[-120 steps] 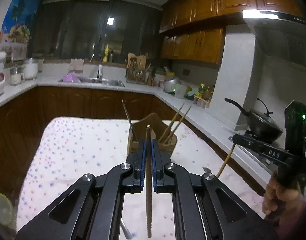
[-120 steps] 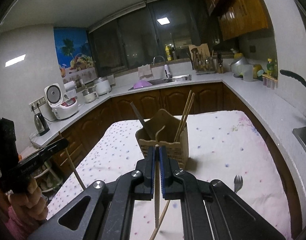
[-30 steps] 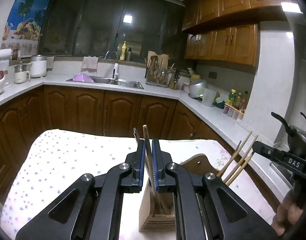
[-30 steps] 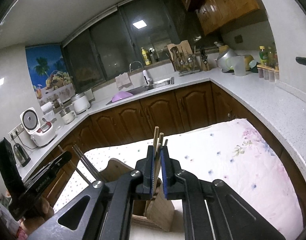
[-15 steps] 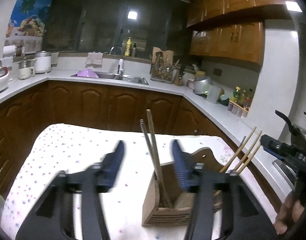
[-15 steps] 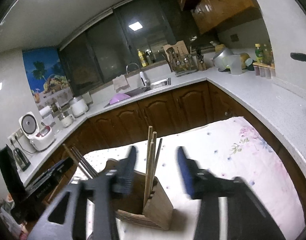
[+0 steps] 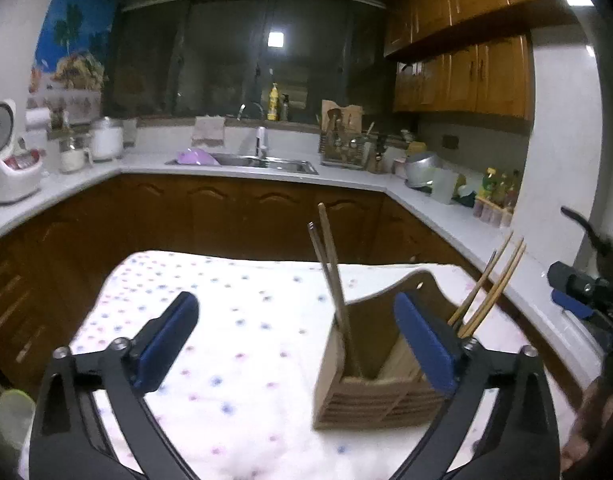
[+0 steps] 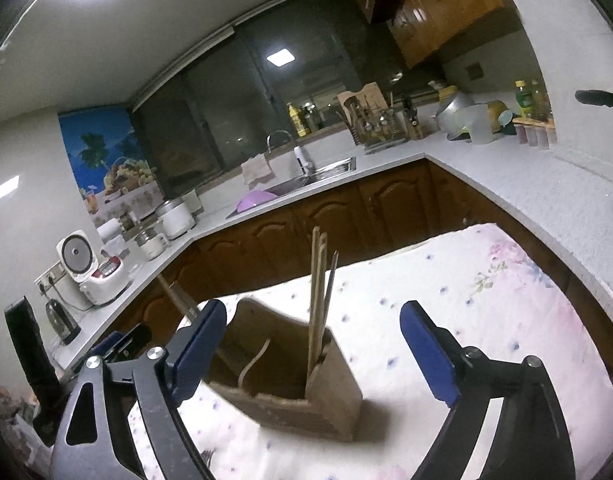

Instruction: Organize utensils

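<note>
Chopsticks point(image 7: 333, 276) in slatted wooden holder point(image 7: 370, 392) (angular)

— What sort of place is this?
— A home kitchen: wooden cabinets point(image 7: 462, 76), a sink point(image 7: 262, 164) set in a pale countertop point(image 8: 546, 176), and a rice cooker point(image 8: 90, 268) standing by the wall.

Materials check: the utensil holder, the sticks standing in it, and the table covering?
Utensil holder: looks like unfinished light wood, matte, with slatted grooves low on its side. Chopsticks: pale tan, thin and straight, likely bamboo or wood; one darker greyish stick could be metal, hard to tell. Tablecloth: soft white fabric with small coloured dots, slightly rumpled, no sheen.
</note>
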Tool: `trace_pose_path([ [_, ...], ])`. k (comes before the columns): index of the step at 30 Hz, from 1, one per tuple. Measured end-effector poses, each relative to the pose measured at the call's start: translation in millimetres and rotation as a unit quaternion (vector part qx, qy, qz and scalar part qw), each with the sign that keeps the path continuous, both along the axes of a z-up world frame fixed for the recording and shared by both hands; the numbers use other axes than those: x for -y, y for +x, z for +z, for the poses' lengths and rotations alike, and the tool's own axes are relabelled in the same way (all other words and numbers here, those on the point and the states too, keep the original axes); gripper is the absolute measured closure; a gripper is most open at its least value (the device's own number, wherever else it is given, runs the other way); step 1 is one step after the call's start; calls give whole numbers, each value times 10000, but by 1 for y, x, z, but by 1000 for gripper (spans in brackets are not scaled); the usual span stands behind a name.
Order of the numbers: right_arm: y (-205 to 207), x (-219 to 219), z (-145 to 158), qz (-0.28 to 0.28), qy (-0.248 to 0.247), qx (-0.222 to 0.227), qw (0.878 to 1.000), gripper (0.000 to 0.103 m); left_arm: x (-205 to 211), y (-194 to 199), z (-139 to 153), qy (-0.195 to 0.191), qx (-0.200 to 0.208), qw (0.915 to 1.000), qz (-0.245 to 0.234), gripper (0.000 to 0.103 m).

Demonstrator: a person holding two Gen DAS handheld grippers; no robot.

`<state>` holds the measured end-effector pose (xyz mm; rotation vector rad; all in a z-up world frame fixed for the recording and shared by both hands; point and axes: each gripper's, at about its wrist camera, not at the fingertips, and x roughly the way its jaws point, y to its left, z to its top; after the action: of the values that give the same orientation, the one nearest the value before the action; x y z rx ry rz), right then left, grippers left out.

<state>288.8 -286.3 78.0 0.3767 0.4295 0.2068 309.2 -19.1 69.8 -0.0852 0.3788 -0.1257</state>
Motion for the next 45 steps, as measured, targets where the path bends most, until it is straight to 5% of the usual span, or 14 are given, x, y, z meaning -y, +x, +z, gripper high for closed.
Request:
trace_pose_path([
  [13,-72,-21,-8,272,-188,83,9994,2,-11,-79,-13,389,-102,9992,78,0],
  [31,-177,-61,-6,572,-670,527,9947,1,-57,-191,-18,-266,-174,9986,430,0],
  [45,-248,-70,-16,224,-819,640,9943,0,-54,-264,-26,37,83,9991,405,0],
])
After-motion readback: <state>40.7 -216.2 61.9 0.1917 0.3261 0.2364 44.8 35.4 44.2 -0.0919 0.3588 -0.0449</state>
